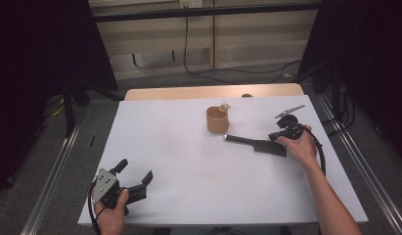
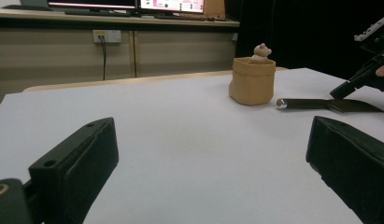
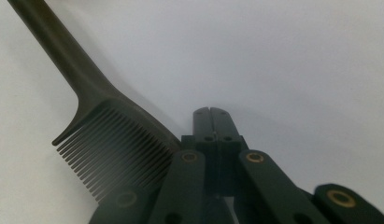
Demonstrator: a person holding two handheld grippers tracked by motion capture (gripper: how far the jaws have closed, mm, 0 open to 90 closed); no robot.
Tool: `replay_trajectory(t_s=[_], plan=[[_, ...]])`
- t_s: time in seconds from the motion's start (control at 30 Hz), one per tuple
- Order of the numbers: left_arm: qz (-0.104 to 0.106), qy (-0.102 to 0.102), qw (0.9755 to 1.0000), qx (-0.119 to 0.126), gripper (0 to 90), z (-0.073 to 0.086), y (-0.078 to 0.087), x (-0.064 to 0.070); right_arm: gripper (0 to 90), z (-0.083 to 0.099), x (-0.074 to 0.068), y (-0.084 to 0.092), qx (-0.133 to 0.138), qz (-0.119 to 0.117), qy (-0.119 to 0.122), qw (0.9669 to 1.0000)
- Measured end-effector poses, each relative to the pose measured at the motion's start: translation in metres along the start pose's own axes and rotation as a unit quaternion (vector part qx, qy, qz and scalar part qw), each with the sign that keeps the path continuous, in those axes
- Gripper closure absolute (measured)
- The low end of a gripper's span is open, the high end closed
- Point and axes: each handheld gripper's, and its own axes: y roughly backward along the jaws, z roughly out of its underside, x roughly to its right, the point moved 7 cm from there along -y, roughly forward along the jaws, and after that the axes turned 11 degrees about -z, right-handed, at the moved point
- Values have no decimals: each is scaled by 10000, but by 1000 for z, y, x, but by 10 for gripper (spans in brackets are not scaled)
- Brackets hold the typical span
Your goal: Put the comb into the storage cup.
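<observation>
Black comb (image 1: 256, 144) lies flat near the worktop's (image 1: 164, 147) right edge, beside the closed right claw (image 1: 282, 135) (jaws together, comb alongside). Tan cup (image 1: 217, 120) stands just beyond its handle. Left claw (image 1: 135, 178) gapes empty near the front-left corner.

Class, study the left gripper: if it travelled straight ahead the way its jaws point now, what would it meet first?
Probably nothing nearby: the left gripper faces bare white table. The tan cup and the dark comb lie further off, right of centre, so it might pass left of both; depth is unclear.
</observation>
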Motion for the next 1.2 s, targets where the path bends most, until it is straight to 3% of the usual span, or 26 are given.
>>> replay_trajectory(t_s=[0.97, 1.2], plan=[[4, -25, 10000, -3, 25, 0, 1, 0, 900, 6, -8, 3, -111, -89, 120, 9998], [-13, 16, 10000, 14, 25, 0, 1, -1, 849, 8, -4, 6, 228, -79, 125, 9996]])
